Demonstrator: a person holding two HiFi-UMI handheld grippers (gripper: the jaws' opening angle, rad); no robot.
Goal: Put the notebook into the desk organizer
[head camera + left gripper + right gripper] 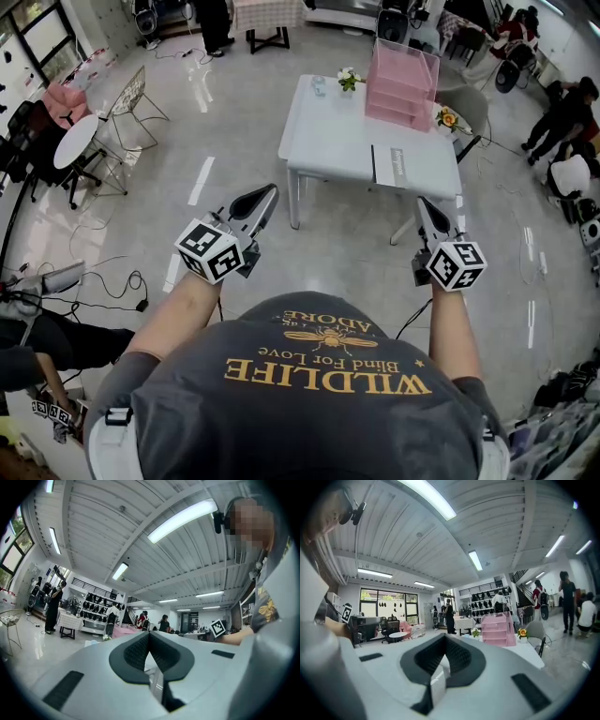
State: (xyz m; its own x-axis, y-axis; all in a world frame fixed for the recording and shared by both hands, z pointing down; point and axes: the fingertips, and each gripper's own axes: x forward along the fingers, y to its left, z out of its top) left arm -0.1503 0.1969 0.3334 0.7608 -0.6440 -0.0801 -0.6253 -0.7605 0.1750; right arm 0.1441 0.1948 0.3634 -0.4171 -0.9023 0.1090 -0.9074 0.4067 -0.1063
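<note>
The notebook (392,166), white with a dark spine, lies flat near the front right edge of the white table (337,141). The pink desk organizer (401,82), a stack of trays, stands at the table's far right; it also shows in the right gripper view (498,629). Both grippers are held in the air in front of the person, well short of the table. My left gripper (271,191) (149,633) is shut and holds nothing. My right gripper (422,202) (444,636) is likewise shut and holds nothing, and it points towards the notebook's side of the table.
Small flower pots stand on the table at the back (349,80) and the right corner (448,119). A grey chair (473,105) sits at the table's right. A round white table (75,141) with chairs is far left. Cables (112,291) lie on the floor; people (562,117) are at right.
</note>
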